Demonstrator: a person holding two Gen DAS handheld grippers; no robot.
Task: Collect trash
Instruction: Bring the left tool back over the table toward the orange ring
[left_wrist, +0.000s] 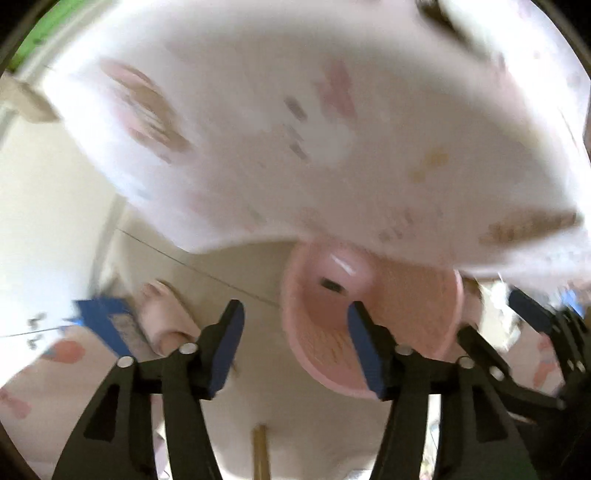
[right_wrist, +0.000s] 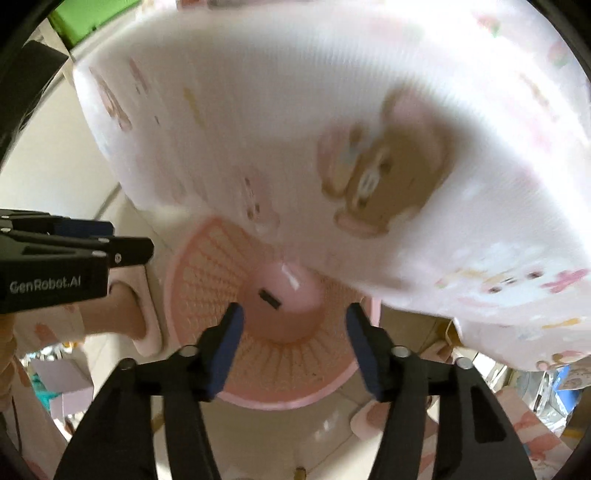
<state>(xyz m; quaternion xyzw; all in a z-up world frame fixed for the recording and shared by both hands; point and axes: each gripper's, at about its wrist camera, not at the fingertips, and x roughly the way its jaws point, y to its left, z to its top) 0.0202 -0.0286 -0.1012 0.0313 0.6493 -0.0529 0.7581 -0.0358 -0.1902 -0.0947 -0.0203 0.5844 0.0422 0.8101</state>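
A pink slatted wastebasket (left_wrist: 373, 325) stands on the tiled floor below me; it also shows in the right wrist view (right_wrist: 258, 314). A small dark scrap (right_wrist: 269, 298) lies on its pink bottom, also seen in the left wrist view (left_wrist: 332, 286). My left gripper (left_wrist: 295, 314) is open and empty above the basket's left rim. My right gripper (right_wrist: 293, 317) is open and empty right above the basket's mouth. The left gripper also shows in the right wrist view (right_wrist: 122, 243), at the left. The right gripper shows in the left wrist view (left_wrist: 517, 314), at the right.
A white cloth with pink and bear prints (right_wrist: 369, 147) hangs over the basket's far side and fills the upper half of both views (left_wrist: 295, 129). Feet in pink slippers (right_wrist: 144, 317) stand left of the basket. Boxes and packaging (right_wrist: 62, 373) lie on the floor.
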